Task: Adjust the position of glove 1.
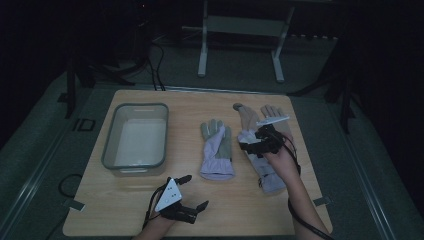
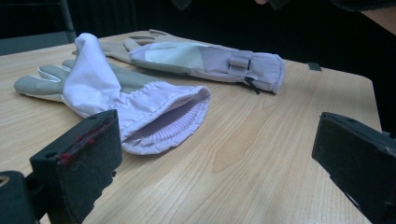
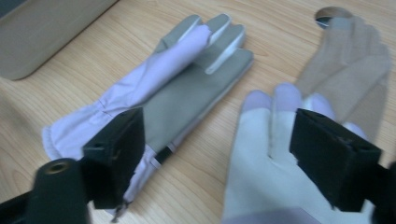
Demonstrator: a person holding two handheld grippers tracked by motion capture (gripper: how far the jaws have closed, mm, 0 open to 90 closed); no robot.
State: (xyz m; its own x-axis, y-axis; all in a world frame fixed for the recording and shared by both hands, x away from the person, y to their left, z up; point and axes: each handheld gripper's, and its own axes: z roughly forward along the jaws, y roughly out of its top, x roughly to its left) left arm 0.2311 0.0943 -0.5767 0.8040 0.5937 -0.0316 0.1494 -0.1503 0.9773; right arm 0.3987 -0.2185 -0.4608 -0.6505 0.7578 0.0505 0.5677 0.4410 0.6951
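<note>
Two work gloves lie on the wooden table. The middle glove is grey and lilac, its cuff toward the person. The right glove has a white back, lilac cuff and tan fingers. My right gripper hovers over the right glove's hand part, jaws wide apart, nothing pressed between them. My left gripper rests low near the front edge, open and empty, facing the middle glove's cuff.
A clear bin with a grey rim stands at the table's left. A round hole sits in the tabletop beyond the right glove's fingers. Cables trail from both grippers. A metal stand is on the floor behind.
</note>
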